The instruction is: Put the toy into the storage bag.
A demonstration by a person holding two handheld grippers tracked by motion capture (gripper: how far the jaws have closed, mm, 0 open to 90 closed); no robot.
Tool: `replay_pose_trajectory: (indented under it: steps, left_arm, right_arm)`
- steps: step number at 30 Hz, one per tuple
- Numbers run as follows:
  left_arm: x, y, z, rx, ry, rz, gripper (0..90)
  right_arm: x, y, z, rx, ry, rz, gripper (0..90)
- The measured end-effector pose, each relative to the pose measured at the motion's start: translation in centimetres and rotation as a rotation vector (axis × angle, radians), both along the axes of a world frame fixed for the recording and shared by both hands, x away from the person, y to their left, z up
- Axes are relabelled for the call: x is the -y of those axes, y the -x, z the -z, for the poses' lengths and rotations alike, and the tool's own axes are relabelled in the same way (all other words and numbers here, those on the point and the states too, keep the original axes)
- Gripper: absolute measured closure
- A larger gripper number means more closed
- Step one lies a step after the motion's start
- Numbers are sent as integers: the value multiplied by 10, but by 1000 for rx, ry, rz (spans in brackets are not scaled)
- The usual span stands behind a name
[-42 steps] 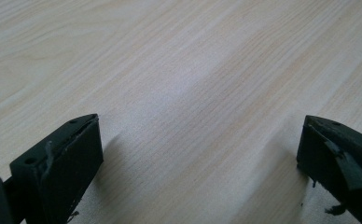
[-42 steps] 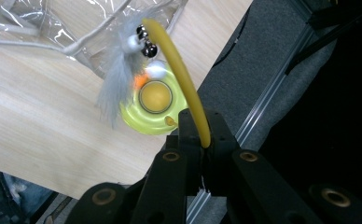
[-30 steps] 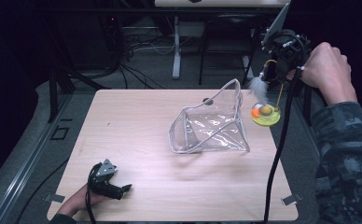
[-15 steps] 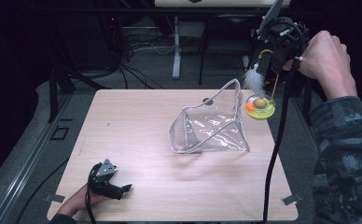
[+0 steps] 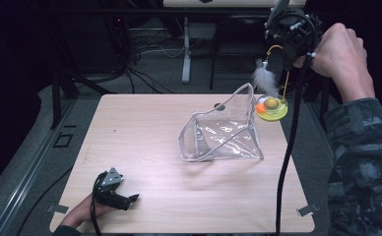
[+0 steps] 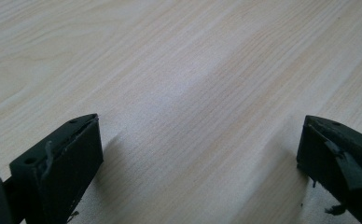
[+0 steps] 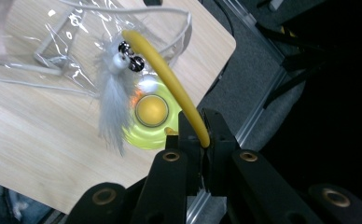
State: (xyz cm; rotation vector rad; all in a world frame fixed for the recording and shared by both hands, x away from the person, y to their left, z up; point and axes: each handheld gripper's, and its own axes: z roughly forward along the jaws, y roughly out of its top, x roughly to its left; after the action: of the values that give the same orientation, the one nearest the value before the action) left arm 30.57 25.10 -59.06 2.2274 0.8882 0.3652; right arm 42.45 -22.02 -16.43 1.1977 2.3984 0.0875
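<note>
Behind the pouch, toy base (half-hidden)

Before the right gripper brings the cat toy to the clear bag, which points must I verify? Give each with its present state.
1. Right gripper shut on the yellow curved wand: ok.
2. White feather hangs free, not caught on the bag: ok.
3. Lime-green round toy base lifted off the wooden table: cannot tell.
4. Clear plastic bag stands with its mouth open: ok.
5. Left gripper open, apart from the bag: ok.
</note>
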Motion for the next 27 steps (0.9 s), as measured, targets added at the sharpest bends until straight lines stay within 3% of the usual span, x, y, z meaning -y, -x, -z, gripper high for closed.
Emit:
replay_pose_trajectory:
  steps: [9, 27]
  left_arm:
    - [0, 0, 0, 0, 0, 0, 1]
    - [0, 0, 0, -1, 0, -1, 1]
  right_arm:
    - [-24, 3, -7, 21, 14, -46, 874]
    - [-68, -4, -3, 13, -46, -123, 874]
